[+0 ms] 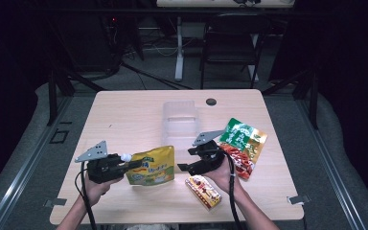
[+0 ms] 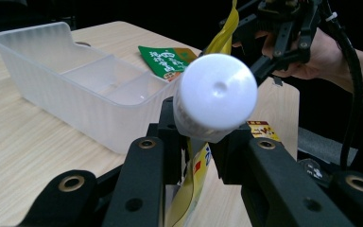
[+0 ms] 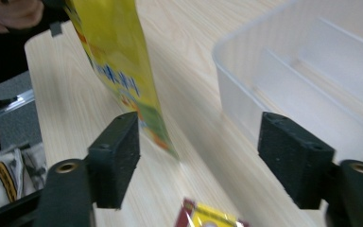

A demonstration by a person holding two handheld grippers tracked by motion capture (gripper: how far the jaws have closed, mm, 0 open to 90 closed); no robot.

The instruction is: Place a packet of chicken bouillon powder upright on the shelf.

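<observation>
A yellow spouted pouch (image 1: pixel 153 167) hangs by its white cap (image 1: pixel 124 156) from my left gripper (image 1: pixel 130 164), which points right over the table's front left. In the left gripper view the cap (image 2: pixel 217 97) sits just past the jaws, which are shut on the neck under it, and the pouch (image 2: pixel 194 182) hangs below. My right gripper (image 1: pixel 186 159) is to the right of the pouch, pointing left, open. In the right gripper view its jaws (image 3: pixel 205 158) stand wide apart with only table between them, and the pouch's edge (image 3: pixel 116 61) hangs just beyond the left jaw.
An empty clear divided container (image 1: pixel 165 120) stands mid-table behind the grippers, its wall (image 3: pixel 236 94) close to my right jaw. A green and red snack bag (image 1: pixel 242 143) lies to the right. A small red and yellow packet (image 1: pixel 203 190) lies near the front edge.
</observation>
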